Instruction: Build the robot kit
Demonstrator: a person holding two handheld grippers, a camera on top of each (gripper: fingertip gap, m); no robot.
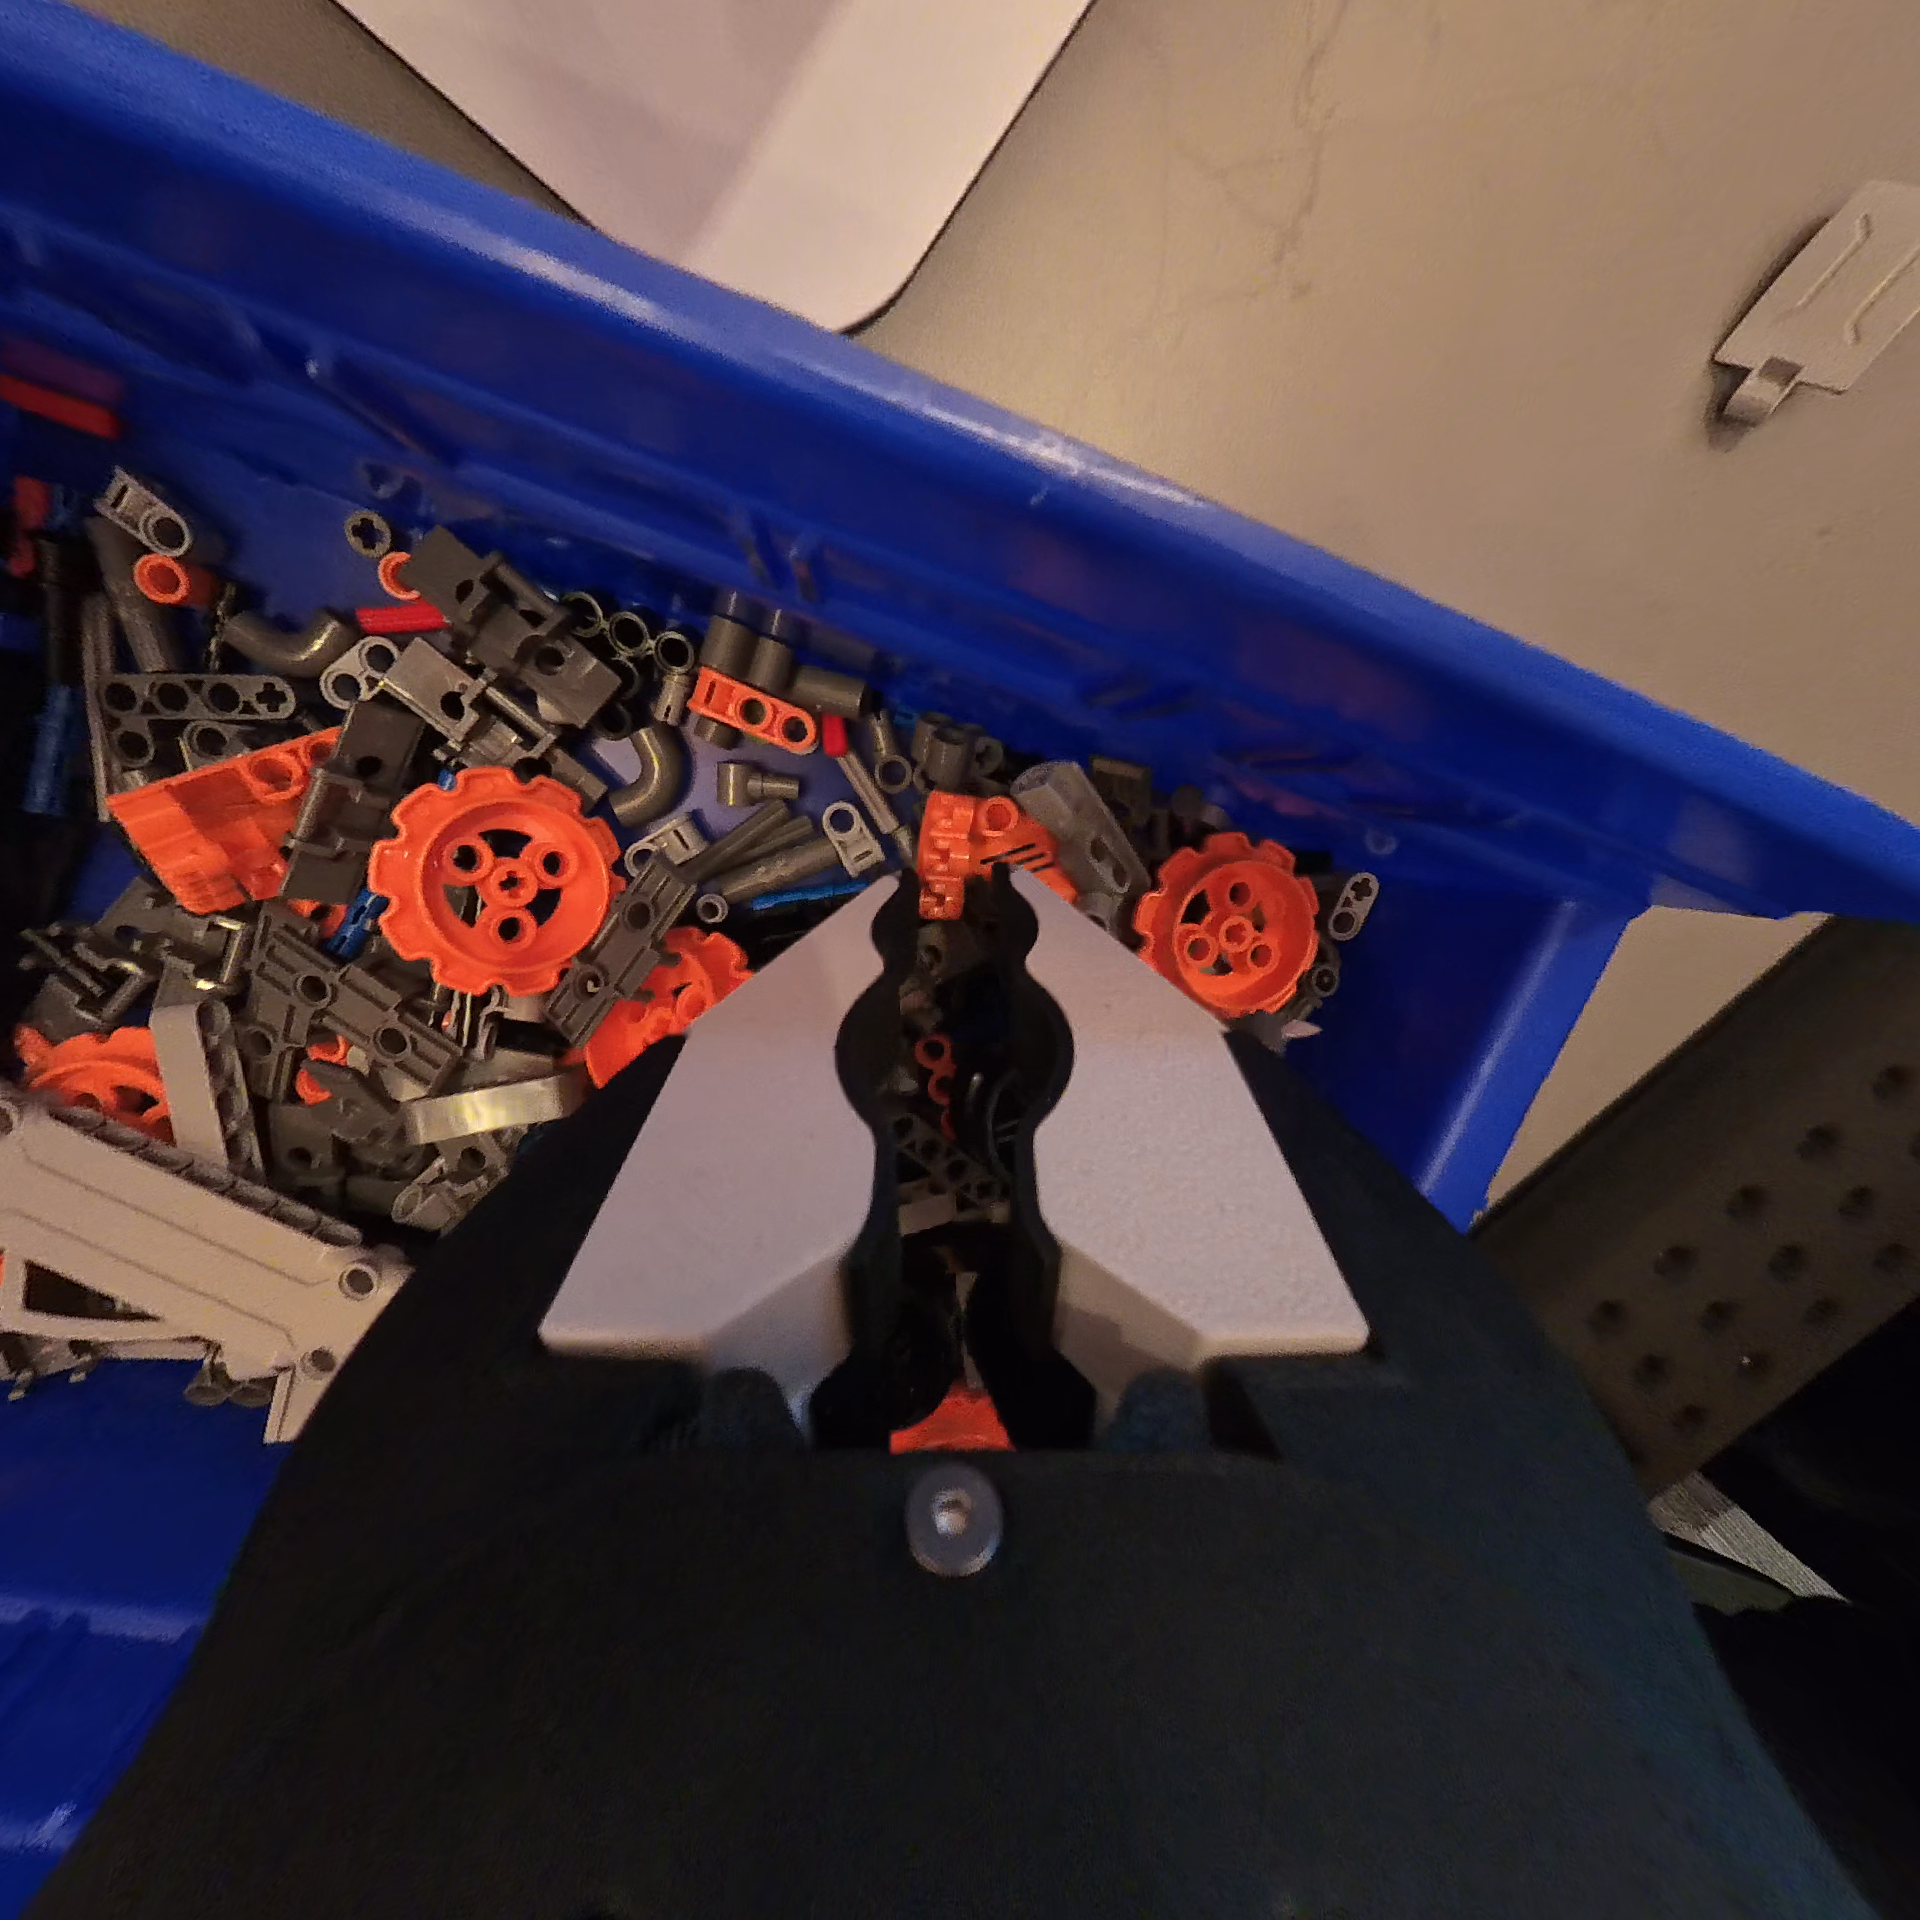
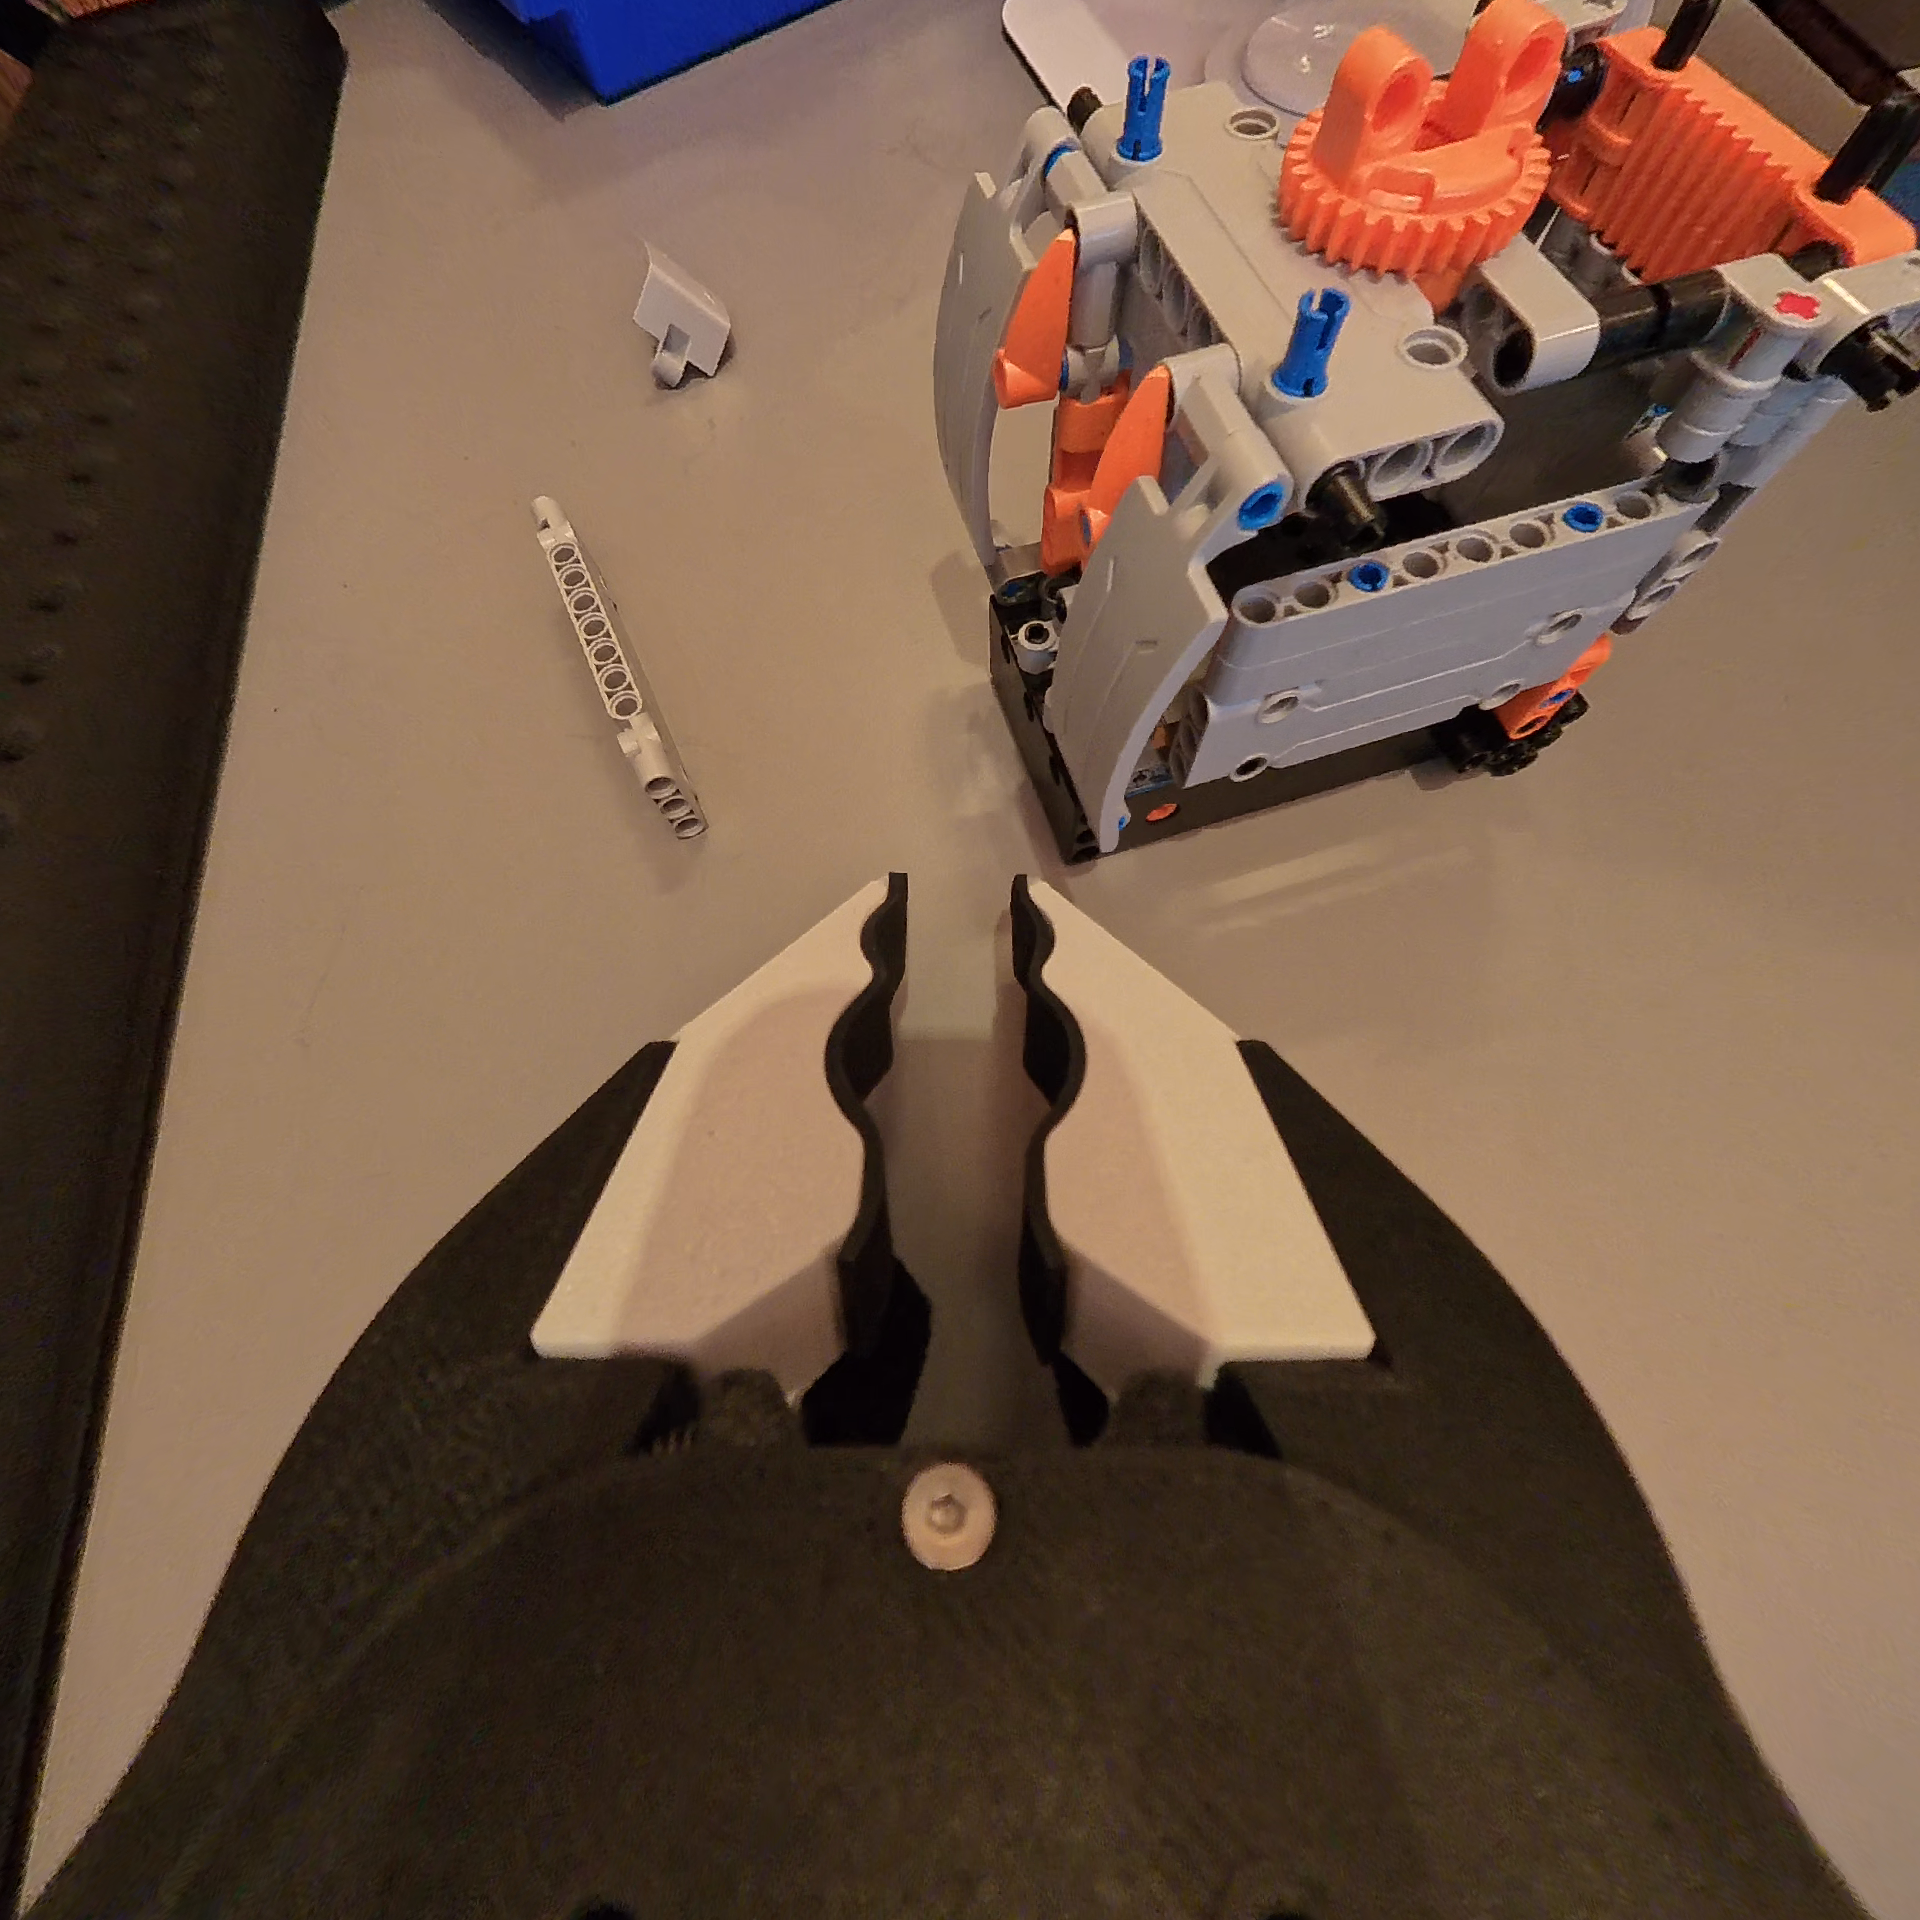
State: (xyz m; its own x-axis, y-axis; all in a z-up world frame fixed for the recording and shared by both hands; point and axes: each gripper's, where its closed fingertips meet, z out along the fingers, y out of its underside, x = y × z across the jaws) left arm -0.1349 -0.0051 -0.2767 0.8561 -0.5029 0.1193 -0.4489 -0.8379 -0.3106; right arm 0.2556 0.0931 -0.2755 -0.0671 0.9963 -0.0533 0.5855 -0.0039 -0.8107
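Observation:
My left gripper [image 1: 951,878] reaches into a blue bin [image 1: 1039,520] full of loose dark grey and orange building pieces. Its jaws stand a little apart, with a small orange connector piece [image 1: 951,831] between the tips; I cannot see firm contact. Two orange toothed wheels [image 1: 494,878] [image 1: 1231,925] lie on either side. My right gripper [image 2: 959,883] is open and empty, low over the grey table. A part-built grey, orange and black model [image 2: 1351,520] stands just ahead to its right. A long light grey holed beam [image 2: 613,665] lies ahead to its left.
A small grey panel piece [image 2: 681,317] lies farther back on the table, also in the left wrist view [image 1: 1829,301]. A corner of the blue bin [image 2: 644,31] shows at the top. A dark perforated mat [image 2: 104,520] runs along the table's left edge. A large light grey panel [image 1: 156,1247] lies in the bin. Some 40 cm of space lies between my two pairs of fingers.

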